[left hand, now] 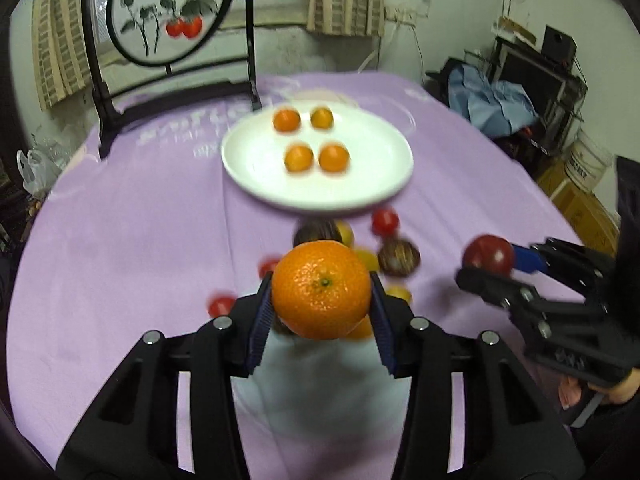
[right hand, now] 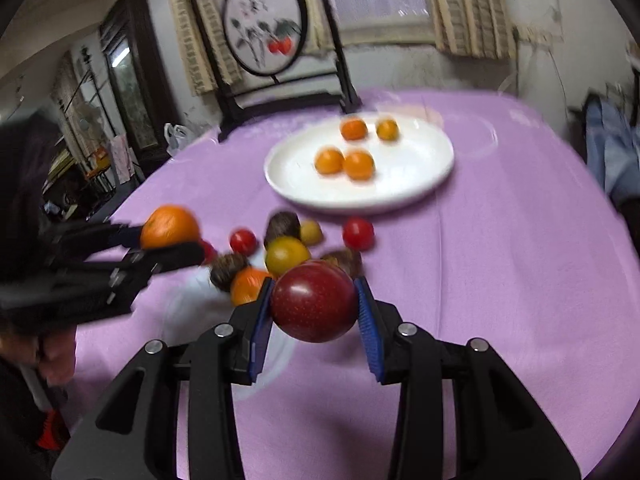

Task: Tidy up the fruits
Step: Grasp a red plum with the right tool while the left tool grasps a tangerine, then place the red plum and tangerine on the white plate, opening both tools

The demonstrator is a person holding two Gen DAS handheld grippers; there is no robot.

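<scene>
Blue-padded fingers (left hand: 260, 316) of the left gripper (left hand: 322, 312) are clamping an orange (left hand: 322, 288) above the purple tabletop (left hand: 120, 220). Right gripper (right hand: 316, 312) is squeezing a dark red fruit (right hand: 314, 300). Loose fruits (right hand: 286, 254) are crowding just before the white plate (right hand: 420, 176), which is carrying four small oranges (right hand: 344, 162); open cloth is lying on both sides.

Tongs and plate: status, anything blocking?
Left tongs shut on orange. Right tongs shut on dark red fruit. White plate holds four oranges, path clear. Loose fruit pile below.
</scene>
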